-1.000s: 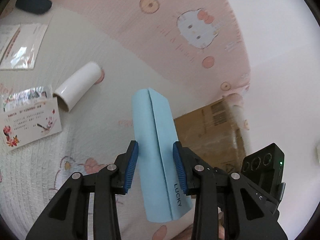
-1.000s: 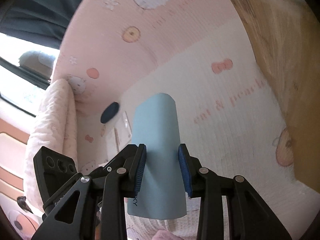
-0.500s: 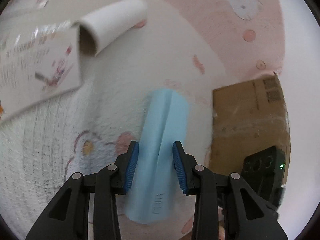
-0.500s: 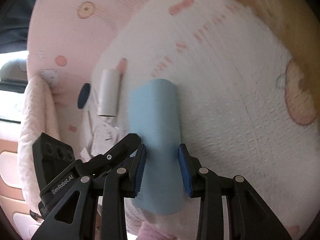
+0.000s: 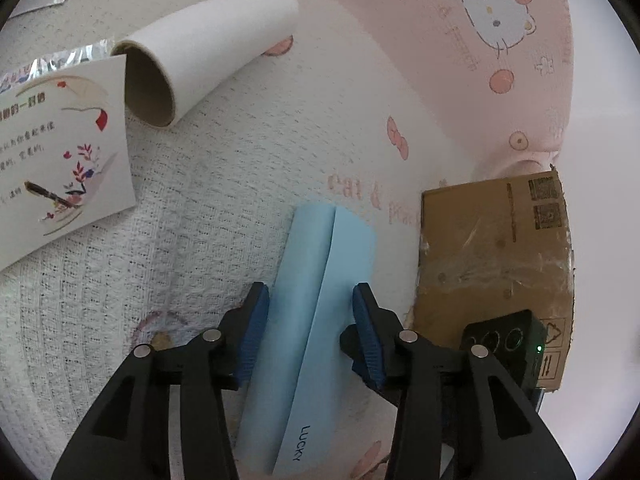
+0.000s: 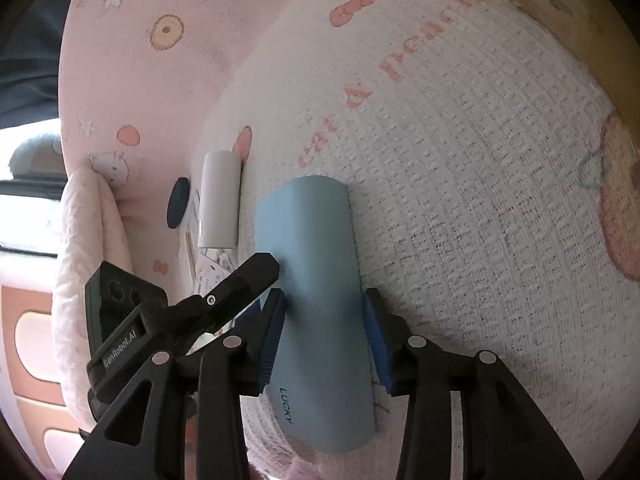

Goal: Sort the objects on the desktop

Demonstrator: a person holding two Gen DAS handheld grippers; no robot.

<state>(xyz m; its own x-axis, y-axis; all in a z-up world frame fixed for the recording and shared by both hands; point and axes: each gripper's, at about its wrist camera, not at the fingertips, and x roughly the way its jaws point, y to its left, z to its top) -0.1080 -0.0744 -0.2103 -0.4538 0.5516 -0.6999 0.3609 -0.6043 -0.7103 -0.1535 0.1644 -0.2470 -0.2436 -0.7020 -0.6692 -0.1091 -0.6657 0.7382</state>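
Observation:
A light blue folded case marked LUCKY (image 5: 320, 276) lies on the white knitted blanket (image 5: 208, 208). My left gripper (image 5: 310, 328) straddles its near part; the jaws are opening and the blue pads stand just off its long edges. The same case (image 6: 312, 248) sits between the pads of my right gripper (image 6: 324, 332), whose jaws are also opening, with slight gaps at both sides. A finger of the left gripper (image 6: 252, 276) crosses in from the left in the right wrist view. The right gripper's camera block (image 5: 504, 340) shows at the case's right.
A white cardboard tube (image 5: 208, 48) lies up left, with a flowered card (image 5: 64, 152) and a foil packet (image 5: 60, 60) beside it. A brown cardboard box (image 5: 492, 256) stands close on the right. A dark blue oval thing (image 6: 178, 202) rests beyond the tube. Pink cartoon-cat fabric (image 5: 440, 60) lies behind.
Both grippers came down with the blue case from mid-air onto the white blanket. Their jaws now stand wider than half a second ago, off the case's sides.

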